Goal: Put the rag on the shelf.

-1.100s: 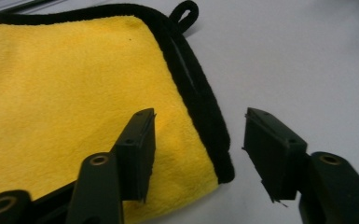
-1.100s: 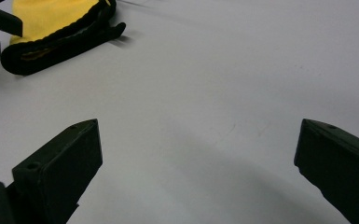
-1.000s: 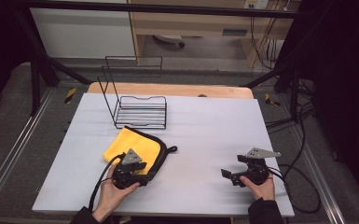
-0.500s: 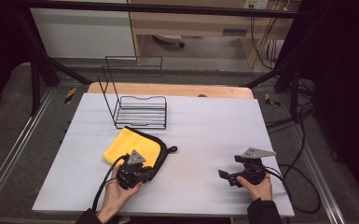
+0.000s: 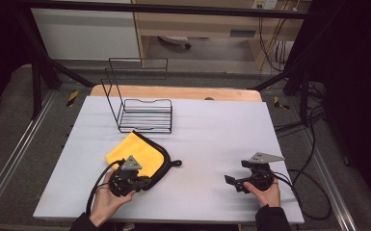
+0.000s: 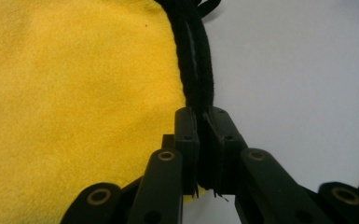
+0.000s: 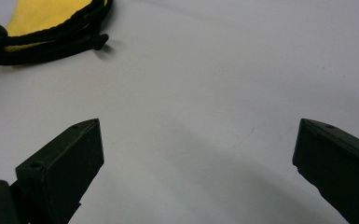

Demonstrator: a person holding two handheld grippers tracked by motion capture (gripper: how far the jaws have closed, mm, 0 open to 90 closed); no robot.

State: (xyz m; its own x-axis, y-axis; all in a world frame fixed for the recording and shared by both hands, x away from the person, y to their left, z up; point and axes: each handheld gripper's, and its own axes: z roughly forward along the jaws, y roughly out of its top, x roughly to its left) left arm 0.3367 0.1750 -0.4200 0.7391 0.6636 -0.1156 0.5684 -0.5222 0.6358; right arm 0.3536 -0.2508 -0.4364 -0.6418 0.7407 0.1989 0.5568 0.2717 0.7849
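left gripper point(image 6: 199, 116) now clamped on cloth point(image 6: 74, 102) edge; prev apart.

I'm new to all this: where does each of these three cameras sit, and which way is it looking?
High view: above the person's side, facing forward and down on the table, wire rack, both hands, left gripper and right gripper.
Left gripper view: rides the left gripper, looking along its jaws, shut on the yellow cloth's black edge.
Right gripper view: rides the right gripper, looking between open jaws across bare table.
Shared: the cloth appears in all three.
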